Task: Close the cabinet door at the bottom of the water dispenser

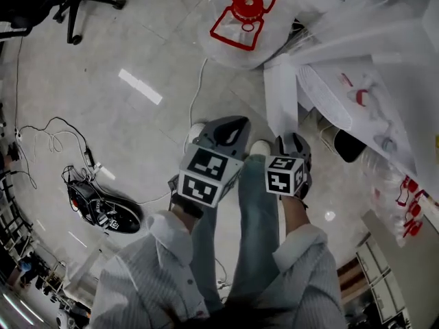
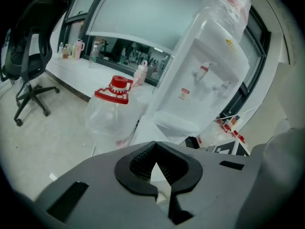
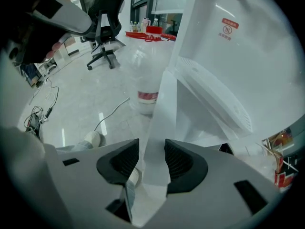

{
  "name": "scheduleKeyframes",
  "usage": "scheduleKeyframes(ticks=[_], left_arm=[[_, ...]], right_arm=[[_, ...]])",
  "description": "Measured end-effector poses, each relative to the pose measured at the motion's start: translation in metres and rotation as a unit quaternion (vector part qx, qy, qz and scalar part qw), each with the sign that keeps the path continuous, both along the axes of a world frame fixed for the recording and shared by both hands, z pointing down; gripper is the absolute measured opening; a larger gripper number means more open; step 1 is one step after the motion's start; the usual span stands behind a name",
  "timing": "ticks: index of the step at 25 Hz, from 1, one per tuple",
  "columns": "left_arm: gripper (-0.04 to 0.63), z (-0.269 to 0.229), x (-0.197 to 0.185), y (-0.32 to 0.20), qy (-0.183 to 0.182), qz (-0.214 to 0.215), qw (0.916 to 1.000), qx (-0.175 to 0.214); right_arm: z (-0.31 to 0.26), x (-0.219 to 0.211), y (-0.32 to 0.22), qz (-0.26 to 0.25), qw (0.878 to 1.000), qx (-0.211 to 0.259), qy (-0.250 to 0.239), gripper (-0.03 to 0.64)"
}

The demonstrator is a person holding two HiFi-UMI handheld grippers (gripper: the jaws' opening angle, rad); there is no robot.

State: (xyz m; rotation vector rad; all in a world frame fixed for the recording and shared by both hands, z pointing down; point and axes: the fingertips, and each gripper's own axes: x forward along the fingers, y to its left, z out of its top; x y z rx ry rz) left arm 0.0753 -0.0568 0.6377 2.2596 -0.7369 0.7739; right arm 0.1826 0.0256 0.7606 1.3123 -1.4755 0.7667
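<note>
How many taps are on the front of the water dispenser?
2. On the water dispenser, a red-handled tap sits on the left; a pale tap is beside it on the right, slightly lower. Both are above the drip tray. None appears hidden.

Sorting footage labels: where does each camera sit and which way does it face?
Head view: on the person's head, facing steeply down at the floor; shows sleeves, legs, left gripper, right gripper.
Left gripper view: rides the left gripper, facing along its shut fingers toward the water dispenser.
Right gripper view: rides the right gripper, facing along its parted fingers at the cabinet door, edge-on.
Shared: both gripper views show the water dispenser and office chair.
</note>
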Motion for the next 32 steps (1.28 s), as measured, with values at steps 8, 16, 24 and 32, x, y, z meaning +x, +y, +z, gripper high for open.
scheduleKeyframes(ticks=[8,16,24,32], left_arm=[[0.011,0.008,0.037,0.023,0.006,-0.031,0.9993,-0.018],[0.011,0.012,0.053,0.027,0.007,-0.044,0.9988,-0.022],[0.011,0.012,0.053,0.024,0.008,-0.070,0.9974,-0.019],[0.011,0.014,0.053,0.032,0.016,-0.091,0.9954,-0.023]], right_arm=[[0.000,0.049,-0.003,-0.044,0.999,0.011,0.017,0.169],[0.000,0.091,-0.002,-0.029,0.999,0.016,0.029,0.169],[0.003,0.133,0.006,0.078,0.997,0.015,0.026,0.170],[0.005,0.144,0.010,0.133,0.991,0.024,0.024,0.173]])
